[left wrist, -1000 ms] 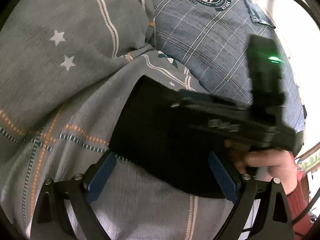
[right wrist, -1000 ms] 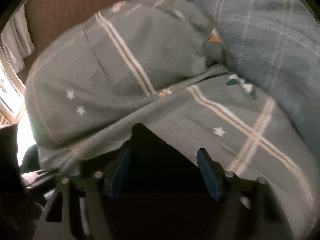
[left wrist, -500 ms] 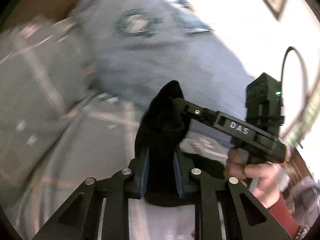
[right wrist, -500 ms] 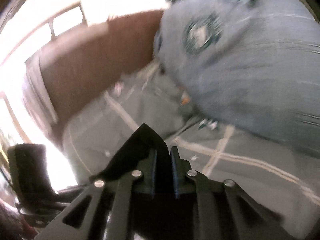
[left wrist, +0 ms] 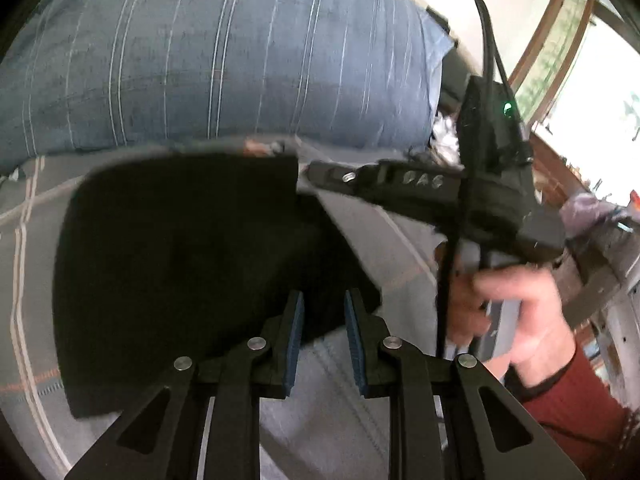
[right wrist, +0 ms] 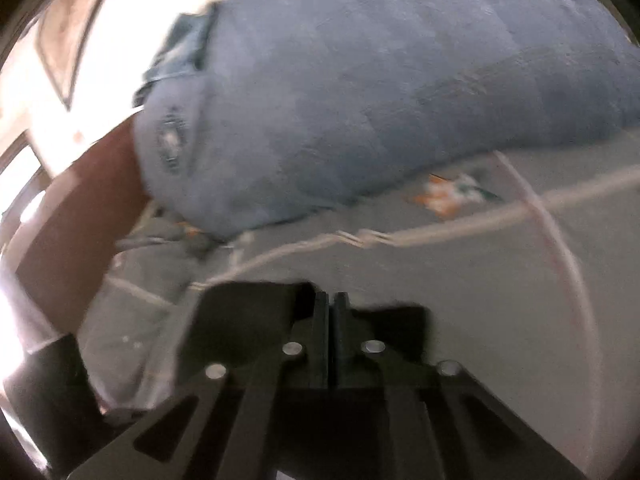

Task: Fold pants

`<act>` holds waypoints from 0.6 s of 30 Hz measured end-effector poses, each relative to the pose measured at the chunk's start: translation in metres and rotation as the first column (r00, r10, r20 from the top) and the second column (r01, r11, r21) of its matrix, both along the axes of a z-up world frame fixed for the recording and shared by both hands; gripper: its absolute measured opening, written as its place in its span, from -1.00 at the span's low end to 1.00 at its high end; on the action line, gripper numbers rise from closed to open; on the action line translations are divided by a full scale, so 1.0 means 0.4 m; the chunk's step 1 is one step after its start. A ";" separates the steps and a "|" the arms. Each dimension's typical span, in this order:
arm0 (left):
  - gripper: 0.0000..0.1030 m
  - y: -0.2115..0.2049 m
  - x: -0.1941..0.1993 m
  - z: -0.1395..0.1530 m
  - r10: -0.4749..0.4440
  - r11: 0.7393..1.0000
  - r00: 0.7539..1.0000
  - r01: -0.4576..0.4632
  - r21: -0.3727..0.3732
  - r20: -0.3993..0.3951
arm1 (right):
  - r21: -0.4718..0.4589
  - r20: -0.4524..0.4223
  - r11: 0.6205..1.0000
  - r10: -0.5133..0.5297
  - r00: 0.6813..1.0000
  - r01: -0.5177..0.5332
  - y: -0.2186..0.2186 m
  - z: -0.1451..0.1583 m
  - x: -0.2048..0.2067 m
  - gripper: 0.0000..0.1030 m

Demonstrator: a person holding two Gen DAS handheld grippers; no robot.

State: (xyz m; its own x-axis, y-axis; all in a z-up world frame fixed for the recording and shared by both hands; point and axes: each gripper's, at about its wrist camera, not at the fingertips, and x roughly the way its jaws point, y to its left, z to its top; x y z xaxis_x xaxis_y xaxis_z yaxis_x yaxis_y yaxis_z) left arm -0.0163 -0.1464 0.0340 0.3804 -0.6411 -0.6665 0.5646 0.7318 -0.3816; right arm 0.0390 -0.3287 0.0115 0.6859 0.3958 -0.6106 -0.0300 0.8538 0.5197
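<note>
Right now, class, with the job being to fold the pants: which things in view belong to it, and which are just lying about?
Belonging to the job:
black pants
left tool, clamped on the pants
right tool, clamped on the pants

Just lying about:
blue plaid pillow
grey patterned bedcover

**Lighting and picture quality: uneven exposure, heavy motion blur**

Taking daylight from the window [left wrist: 576, 52] at upper right in the left wrist view, washing out the panes. Blowing out to white along the upper left in the right wrist view. Smearing the blue pillow [right wrist: 380, 92] and grey bedspread [right wrist: 500, 288] through motion blur there; holding the pillow's stripes sharper in the left view. Losing all detail in the black pants [left wrist: 180, 264]. Bending lines and vignetting to black at the fisheye edges.
</note>
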 end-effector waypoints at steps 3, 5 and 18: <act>-0.10 0.060 -0.008 0.054 -0.011 1.000 0.999 0.012 -0.019 0.032 | 0.039 0.040 0.999 -0.018 0.999 0.016 -0.040 0.024 -0.047 -0.72; 0.44 0.114 -0.018 0.096 0.008 0.999 0.998 -0.006 -0.032 0.062 | 0.056 0.069 0.998 -0.007 0.998 0.003 -0.037 0.044 -0.080 -0.04; 0.53 0.136 0.086 0.027 0.215 0.959 0.970 -0.231 0.166 0.110 | 0.086 -0.021 0.989 0.120 0.993 -0.117 0.084 -0.047 -0.038 0.18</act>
